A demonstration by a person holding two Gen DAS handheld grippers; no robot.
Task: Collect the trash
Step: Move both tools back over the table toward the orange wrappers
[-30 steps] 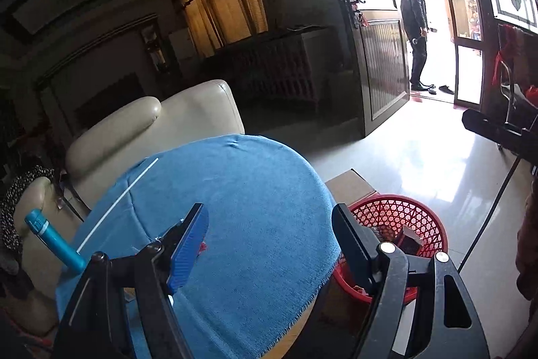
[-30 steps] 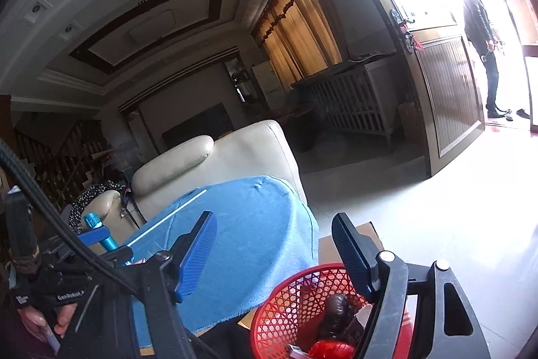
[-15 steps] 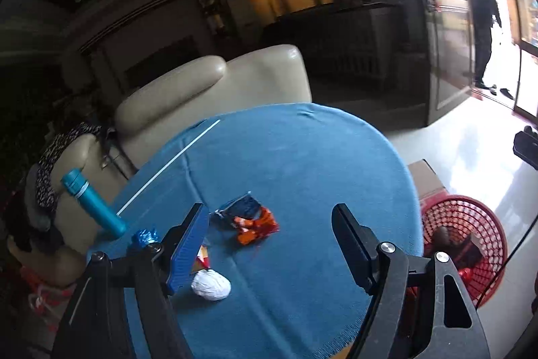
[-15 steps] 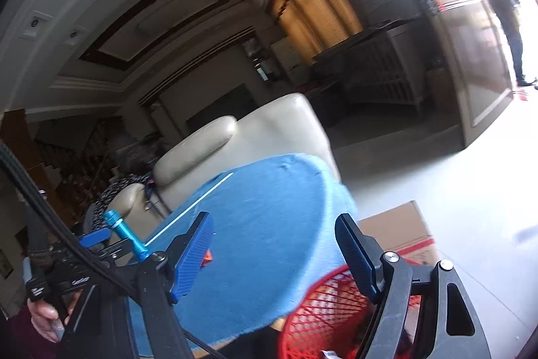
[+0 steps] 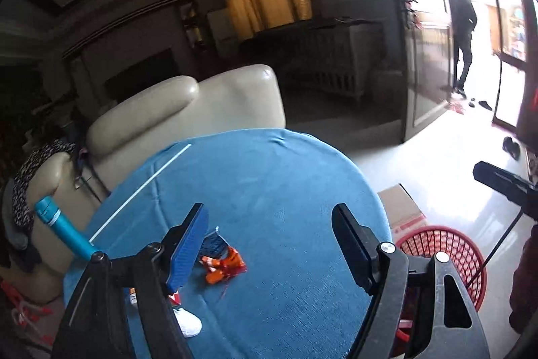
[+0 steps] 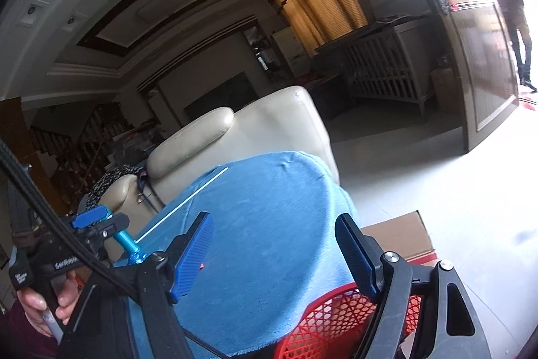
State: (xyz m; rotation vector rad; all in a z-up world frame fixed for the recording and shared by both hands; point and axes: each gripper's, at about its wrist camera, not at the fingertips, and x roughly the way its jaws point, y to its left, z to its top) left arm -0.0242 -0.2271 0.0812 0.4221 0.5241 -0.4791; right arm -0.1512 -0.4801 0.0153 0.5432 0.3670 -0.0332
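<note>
Hovering open, left hand-held gripper (image 5: 269, 241) overlooks orange wrapper (image 5: 223, 266) on blue tablecloth (image 5: 269, 184).

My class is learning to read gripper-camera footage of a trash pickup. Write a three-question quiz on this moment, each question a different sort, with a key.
1. True or false: the left gripper has its jaws shut on the orange wrapper.
2. Multiple choice: where is the red basket? A) on the blue tablecloth B) on the floor beside the table C) on the cream armchair
3. Fill in: the crumpled white piece lies on the ______.

Key
1. False: the jaws stand open above the cloth, holding nothing.
2. B
3. Blue tablecloth, near its front edge, partly behind the left gripper's finger.
</note>
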